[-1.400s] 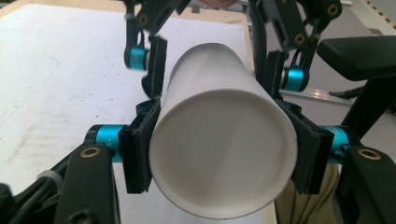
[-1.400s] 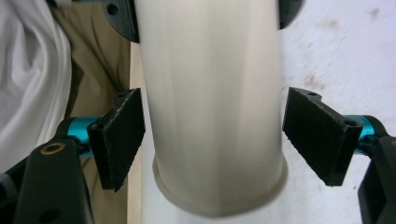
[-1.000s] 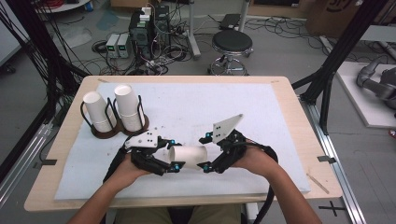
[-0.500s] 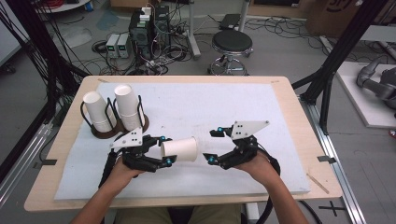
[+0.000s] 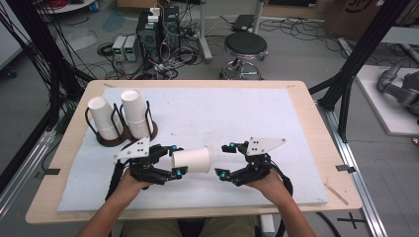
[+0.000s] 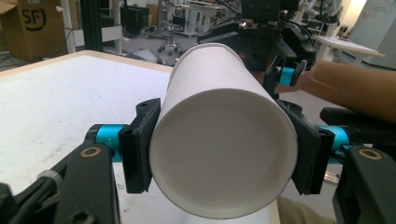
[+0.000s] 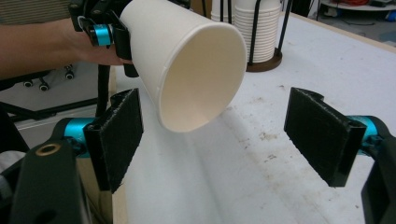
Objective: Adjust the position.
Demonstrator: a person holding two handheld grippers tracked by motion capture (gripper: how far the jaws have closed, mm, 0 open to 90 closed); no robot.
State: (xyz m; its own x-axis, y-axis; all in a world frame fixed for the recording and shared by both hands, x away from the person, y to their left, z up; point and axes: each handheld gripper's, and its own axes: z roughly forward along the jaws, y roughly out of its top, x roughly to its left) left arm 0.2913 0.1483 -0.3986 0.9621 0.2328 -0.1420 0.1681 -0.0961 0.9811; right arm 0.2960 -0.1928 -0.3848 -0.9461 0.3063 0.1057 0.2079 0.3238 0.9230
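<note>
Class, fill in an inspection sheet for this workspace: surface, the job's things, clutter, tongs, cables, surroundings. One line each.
Surface: table under a white mat; specks of dirt on the mat in the right gripper view.
Job's things: paper cup lying sideways above the mat, mouth towards the right tongs; two cup stacks in a wire holder at far left.
Clutter: nothing seen beyond the dirt specks.
Tongs: left tongs shut on the cup; right tongs open, just short of the cup's mouth, not touching it.
Cables: black cable loops at each wrist; tangled cables on the floor beyond the table.
Surroundings: stool, electronics boxes, black frame posts.
</note>
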